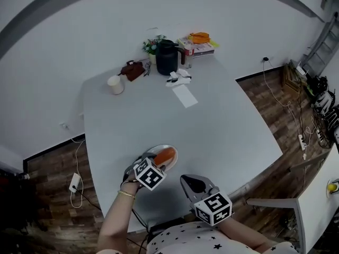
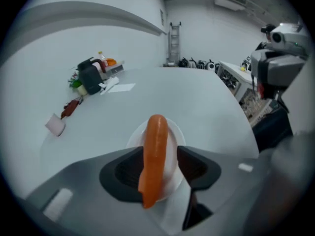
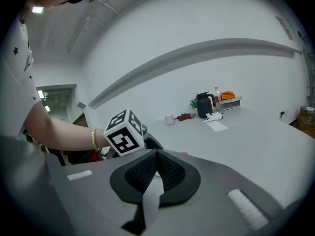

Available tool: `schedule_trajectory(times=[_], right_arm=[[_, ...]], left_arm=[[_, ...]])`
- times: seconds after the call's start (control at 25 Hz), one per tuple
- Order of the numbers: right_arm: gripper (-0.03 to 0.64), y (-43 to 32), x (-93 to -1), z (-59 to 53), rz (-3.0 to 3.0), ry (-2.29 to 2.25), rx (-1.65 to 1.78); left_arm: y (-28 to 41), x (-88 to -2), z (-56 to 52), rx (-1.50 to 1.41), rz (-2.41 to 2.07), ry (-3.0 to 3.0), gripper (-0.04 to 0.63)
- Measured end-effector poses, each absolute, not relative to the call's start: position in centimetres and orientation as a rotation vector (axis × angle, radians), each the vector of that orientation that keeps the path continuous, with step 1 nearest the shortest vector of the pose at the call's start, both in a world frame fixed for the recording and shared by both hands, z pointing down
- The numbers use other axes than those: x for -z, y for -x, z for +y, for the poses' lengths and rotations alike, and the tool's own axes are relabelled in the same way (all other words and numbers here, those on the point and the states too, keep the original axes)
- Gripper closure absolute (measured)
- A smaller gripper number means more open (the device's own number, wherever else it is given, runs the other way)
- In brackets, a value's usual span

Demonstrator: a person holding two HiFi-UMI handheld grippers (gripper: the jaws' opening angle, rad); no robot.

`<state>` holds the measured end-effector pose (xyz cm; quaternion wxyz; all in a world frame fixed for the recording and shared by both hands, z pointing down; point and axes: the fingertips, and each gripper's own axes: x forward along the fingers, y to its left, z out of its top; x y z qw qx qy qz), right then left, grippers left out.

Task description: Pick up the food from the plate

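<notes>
Plainly the left gripper (image 2: 161, 154) straddles the food (image 2: 155, 146), an orange sausage-like piece lying on the white plate (image 2: 174, 134) near the table's (image 2: 206, 97) front edge. Its jaws stand spread, one pad close beside the food and the other clear of it. Closing unevenly could shove the piece sideways or roll it off the plate — its skin looks smooth, probably slippery. Reaching too low might catch the plate's rim and tip or drag it. The right gripper (image 3: 156, 154), pads pressed together on nothing, sits apart — it steadies nothing.
</notes>
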<state>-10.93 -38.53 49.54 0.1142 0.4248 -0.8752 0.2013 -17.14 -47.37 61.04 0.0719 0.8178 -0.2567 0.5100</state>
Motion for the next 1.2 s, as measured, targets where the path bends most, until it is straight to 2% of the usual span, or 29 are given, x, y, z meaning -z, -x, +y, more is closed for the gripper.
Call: schedule_trajectory(times=[0.24,0.44,0.68,0.84,1.2], right_arm=[[0.618,12.2,-50.4,-39.1,-2.540,-1.241,-0.618],[0.618,12.6,-51.2,-39.0,-2.523,-1.231,-0.634],[0.618,13.0,-51.4,-39.1,-2.526,-1.216,-0.616],[0.618,12.7,-50.8,-38.8,-2.538,-1.217,-0.590],[0.618,11.1,-49.9,-39.6,-2.556,-1.268,-0.543]], left_arm=[[17.0,-64.9,-48.9,-1.812,-0.507,-2.406,0.363],[16.7,-65.2,-48.9,-1.746,-0.391,-2.355,0.385],[17.1,-65.1,-49.2,-1.678,-0.475,-2.371,0.387],[16.9,-62.9,-48.6,-1.454,-0.587,-2.405,0.388],[14.3,-52.8,-44.6,-0.716,-0.859,-2.540,0.388]])
